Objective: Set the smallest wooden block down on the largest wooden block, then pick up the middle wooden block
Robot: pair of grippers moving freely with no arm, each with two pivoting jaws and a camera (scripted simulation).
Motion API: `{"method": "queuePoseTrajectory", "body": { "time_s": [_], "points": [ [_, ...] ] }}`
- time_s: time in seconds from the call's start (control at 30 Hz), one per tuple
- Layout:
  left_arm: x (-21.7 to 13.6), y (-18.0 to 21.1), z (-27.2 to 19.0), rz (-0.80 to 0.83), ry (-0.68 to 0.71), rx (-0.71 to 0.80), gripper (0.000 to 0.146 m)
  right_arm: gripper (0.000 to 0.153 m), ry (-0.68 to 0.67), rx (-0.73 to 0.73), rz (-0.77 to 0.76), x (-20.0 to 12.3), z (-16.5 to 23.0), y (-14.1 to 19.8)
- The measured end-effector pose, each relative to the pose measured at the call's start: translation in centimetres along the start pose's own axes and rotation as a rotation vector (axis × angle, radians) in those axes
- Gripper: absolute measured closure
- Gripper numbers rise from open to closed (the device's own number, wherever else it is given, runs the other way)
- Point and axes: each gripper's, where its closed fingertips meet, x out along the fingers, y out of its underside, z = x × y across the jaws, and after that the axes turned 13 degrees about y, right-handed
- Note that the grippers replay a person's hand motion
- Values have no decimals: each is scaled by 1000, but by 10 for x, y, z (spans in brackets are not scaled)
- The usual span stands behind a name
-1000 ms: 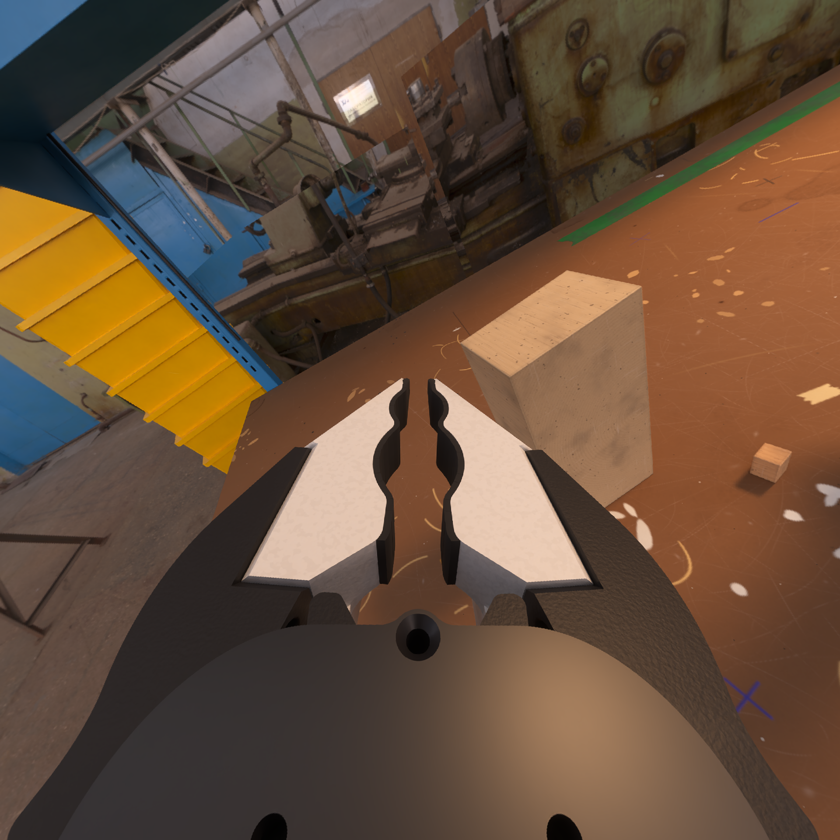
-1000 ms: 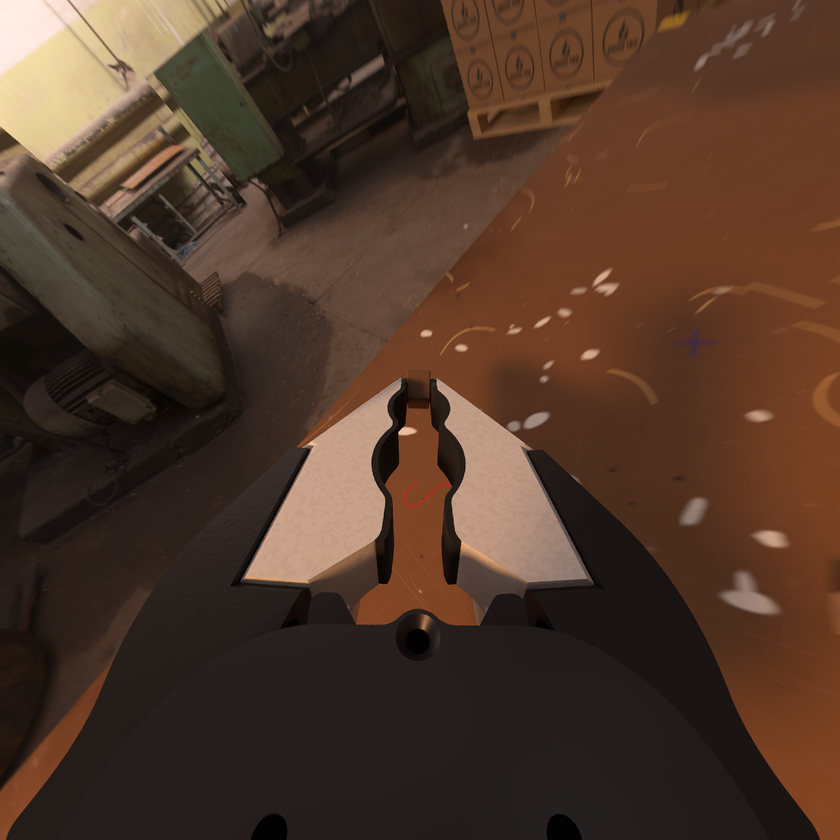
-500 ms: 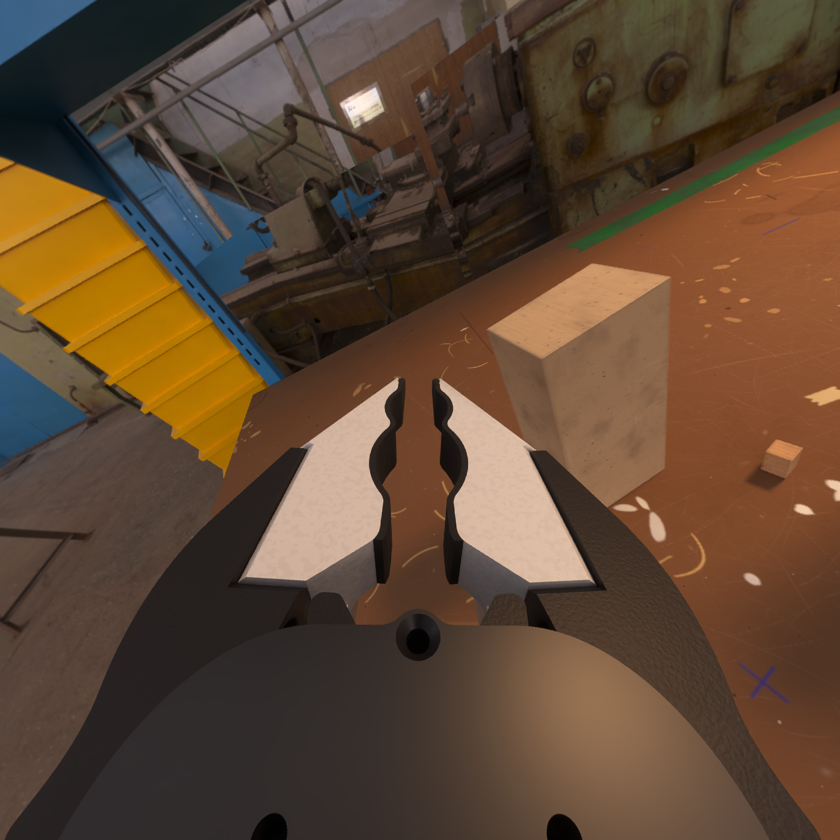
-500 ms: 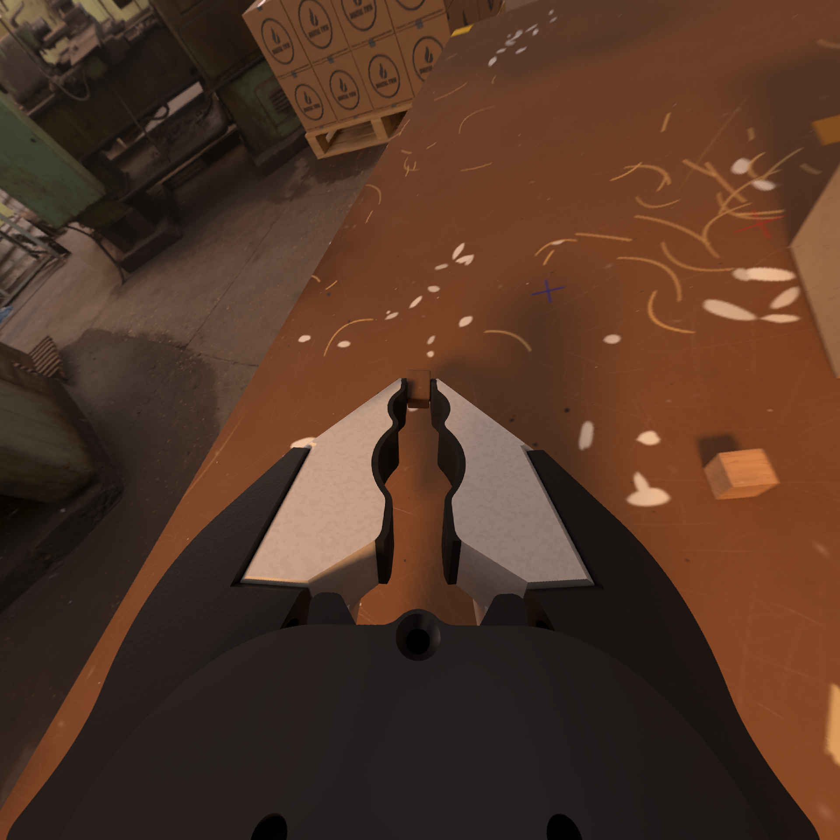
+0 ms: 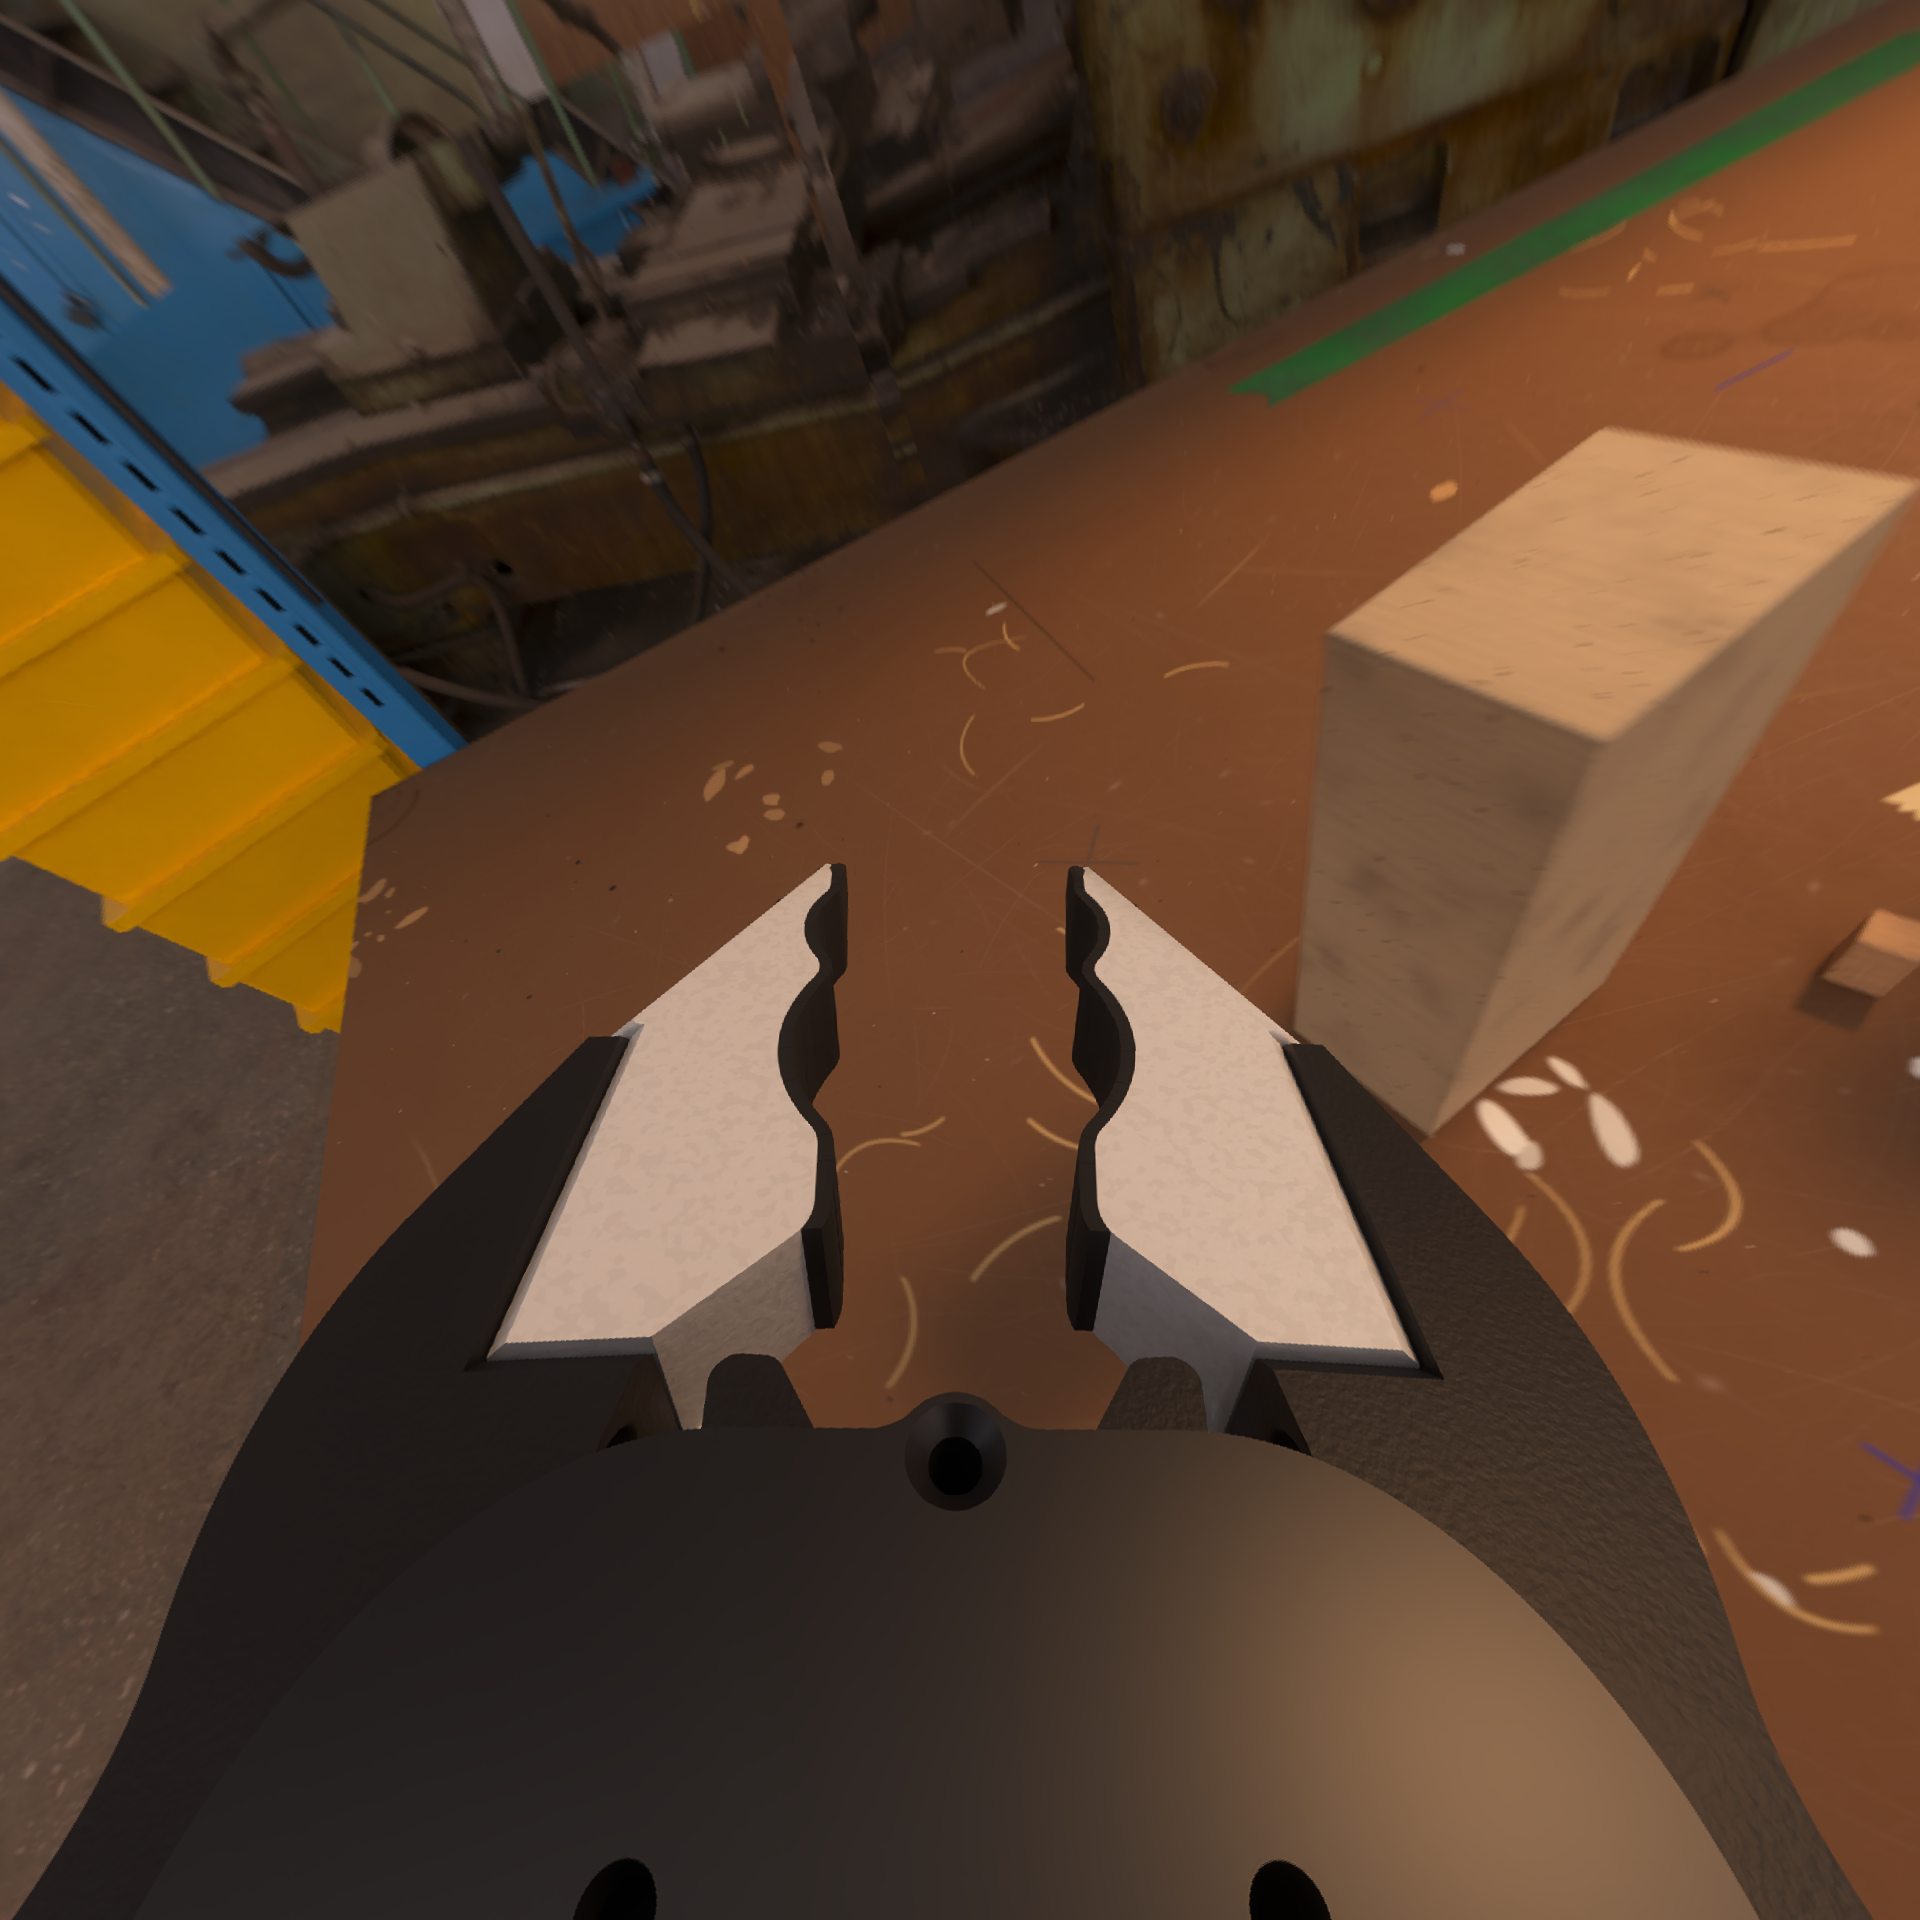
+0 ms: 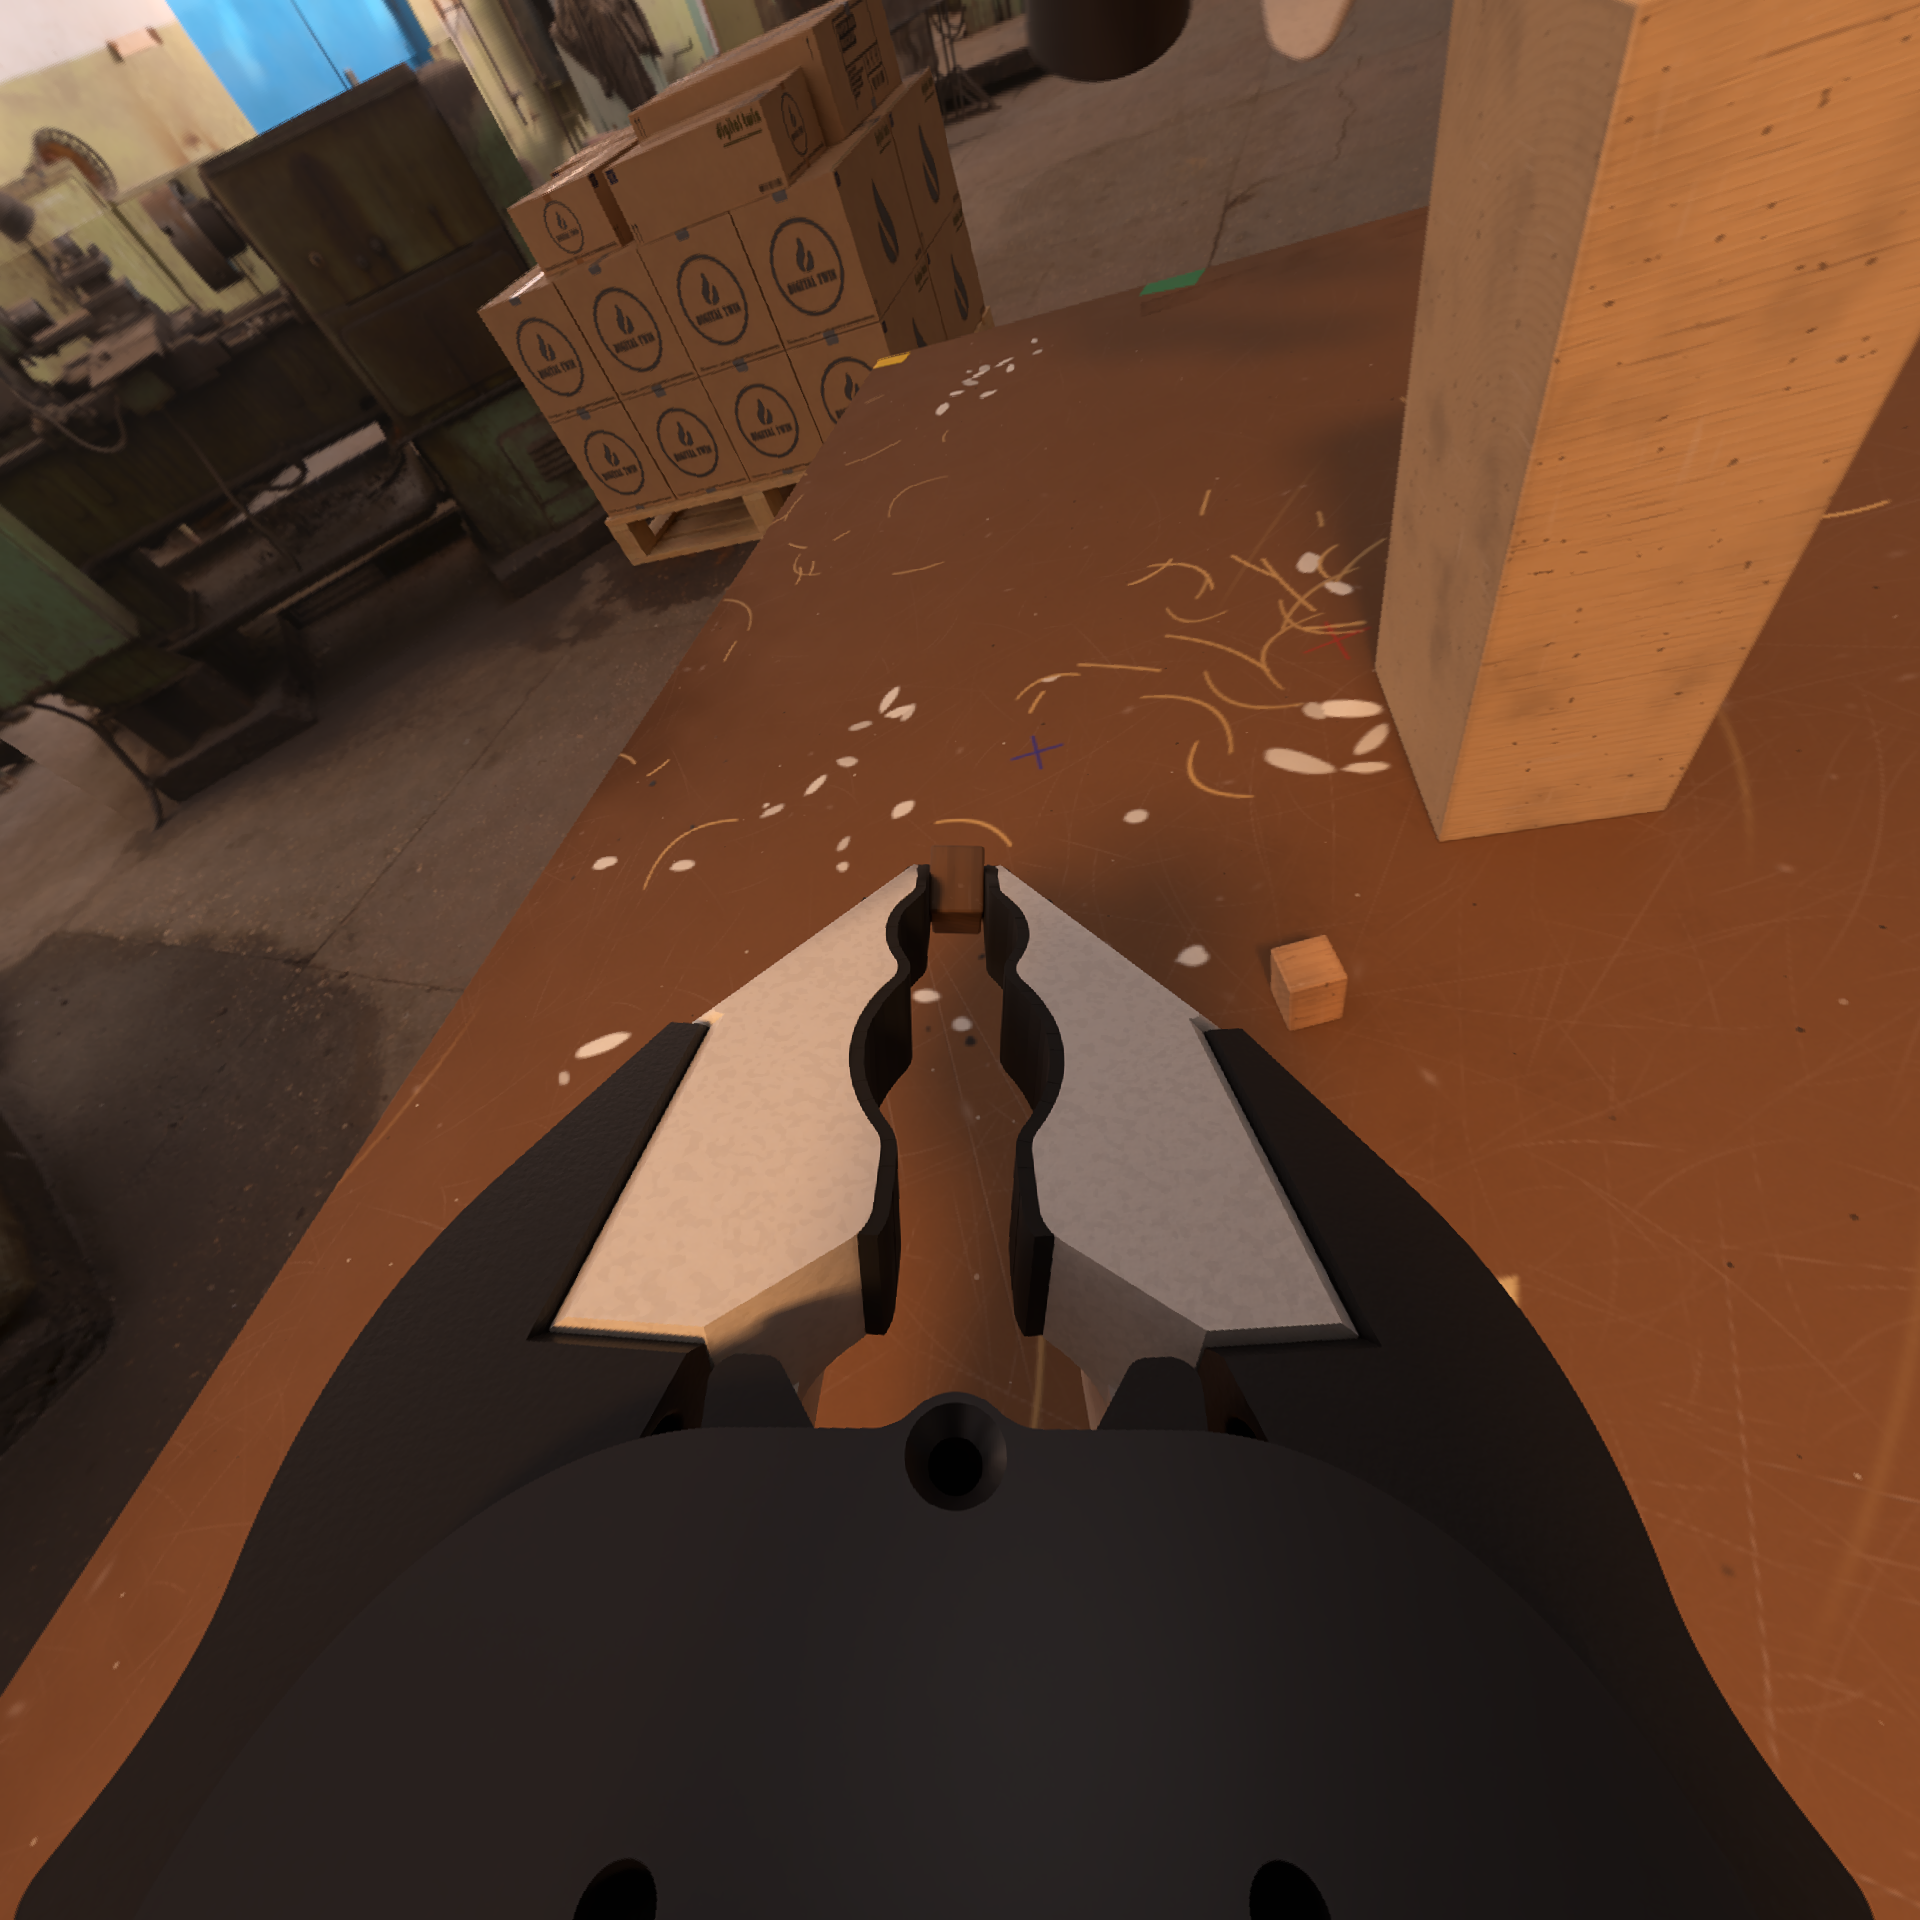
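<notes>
Changes since the earlier frames:

- Left claw (image 5: 956, 873): its jaws have spread from a narrow slit to a clear gap. Nothing sits between them; only bare brown surface (image 5: 935, 675) shows through. You have also brought it lower and nearer the largest wooden block (image 5: 1558, 748), which now stands just to the right of the right finger, apart from it.
- Right claw (image 6: 956, 878): it has swung round from the surface's edge, so the largest wooden block (image 6: 1621, 416), absent a second ago, now towers at upper right. The jaws stay nearly closed, pinching the smallest wooden block (image 6: 957, 888) at the very tips. The grip looks unchanged, and the block rides above the surface.

Items on the surface:

- Largest wooden block: pale, tall, upright. Its top is bare in the left wrist view and cut off in the right wrist view.
- Middle wooden block (image 6: 1308, 980): a small light cube lying alone, just right of your right claw and in front of the tall block's base. The left wrist view catches it at the right edge (image 5: 1870, 966).
- Scattered curls and pale chips; stacked cardboard boxes (image 6: 727, 312) on a pallet beyond the edge.

Reading for the task: the placing step is under way, not done. Your right claw is low against the tall block, so it likely needs to rise above that top. The freshly opened left claw looks readied for the middle cube.
</notes>
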Motion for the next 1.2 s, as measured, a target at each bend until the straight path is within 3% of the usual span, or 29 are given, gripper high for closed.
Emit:
{"method": "queuePoseTrajectory", "body": {
  "time_s": [0.2,0.47,0.6,0.83,1.2],
  "points": [
    [28,27,40,250,84,24,96,144,-5,0,-24,-2,-5,0],
    [38,49,58,403,175,47,98,144,-30,20,-43,-5,-9,-1],
    [44,54,58,440,206,52,103,144,-38,17,-49,-5,-8,-1],
    [50,48,64,409,220,29,94,144,-45,18,-57,-7,-7,-2],
    [49,39,61,422,230,81,127,144,-46,13,-64,-8,-7,-4]
  ]
}}
